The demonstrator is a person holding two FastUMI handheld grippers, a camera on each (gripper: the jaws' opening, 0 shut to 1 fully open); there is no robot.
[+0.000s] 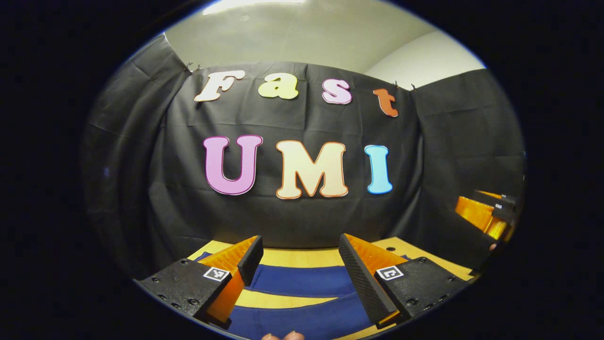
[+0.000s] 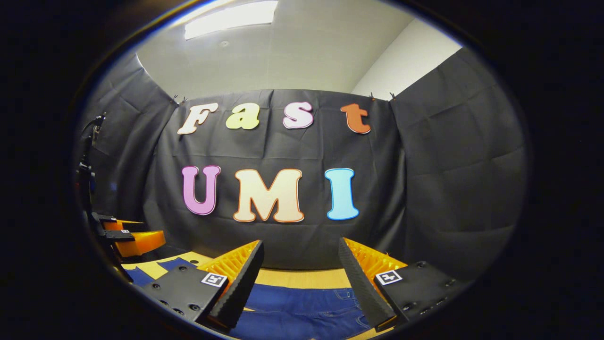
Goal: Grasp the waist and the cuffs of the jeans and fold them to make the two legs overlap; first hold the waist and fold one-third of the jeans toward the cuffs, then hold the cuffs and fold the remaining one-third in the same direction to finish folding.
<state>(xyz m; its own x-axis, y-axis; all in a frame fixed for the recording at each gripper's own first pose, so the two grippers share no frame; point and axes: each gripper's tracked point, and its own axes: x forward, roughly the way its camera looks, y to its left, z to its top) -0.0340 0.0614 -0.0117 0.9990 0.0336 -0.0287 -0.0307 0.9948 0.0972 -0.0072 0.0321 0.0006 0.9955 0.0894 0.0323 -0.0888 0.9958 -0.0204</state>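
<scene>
Both grippers hovered above the table (image 1: pixel 302 257), pointed at the booth wall, nothing held. L gripper (image 1: pixel 300 264): jaws wide apart, empty. R gripper (image 2: pixel 300 274): same, jaws spread, nothing between.

Jeans (image 2: pixel 302 307) lay flat on the table, unfolded as far as visible. In right gripper view the waist end w/ pocket stitching sat below the R gripper. In left gripper view two separate blue legs (image 1: pixel 302 281) ran across w/ a strip of table between them, so the L gripper was over the cuff end. Legs not yet overlapped; judged start of task.

Risks from here:
- Each grasp may catch top layer only, denim being stiff and flat on the wood; fold would drag unevenly.
- If the two hands lift out of sync, the cloth may twist and legs would overlap skewed.
- Cuff edges not in view, so L aim was uncertain.
</scene>
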